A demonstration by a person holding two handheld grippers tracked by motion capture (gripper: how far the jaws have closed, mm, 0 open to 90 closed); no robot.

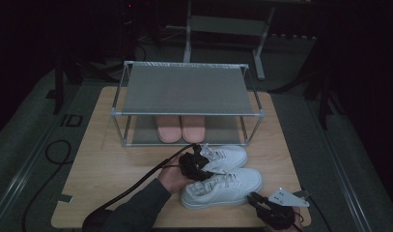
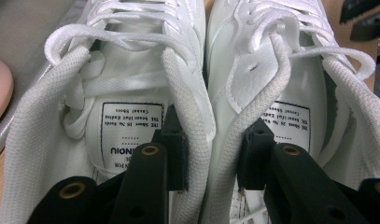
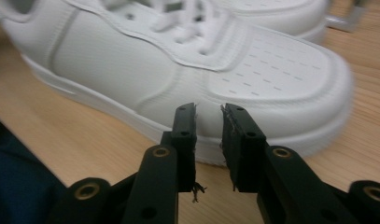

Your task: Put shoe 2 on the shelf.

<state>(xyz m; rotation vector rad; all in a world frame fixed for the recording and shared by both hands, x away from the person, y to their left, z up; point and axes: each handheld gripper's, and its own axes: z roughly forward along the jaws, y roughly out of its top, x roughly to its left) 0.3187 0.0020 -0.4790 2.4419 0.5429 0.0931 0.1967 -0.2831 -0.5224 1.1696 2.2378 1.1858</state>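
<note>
White sneakers (image 1: pixel 223 176) paired on worktop (image 1: pixel 112 169); left tongs (image 2: pixel 211 140) straddling both inner collars, not yet squeezing; right tongs (image 3: pixel 208 130) spread, empty; next: pinch, lift to rack (image 1: pixel 187 89)

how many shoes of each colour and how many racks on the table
white sneakers: 2, far one, near one
pink slippers: 2
shoe rack: 1
total: 5
</note>
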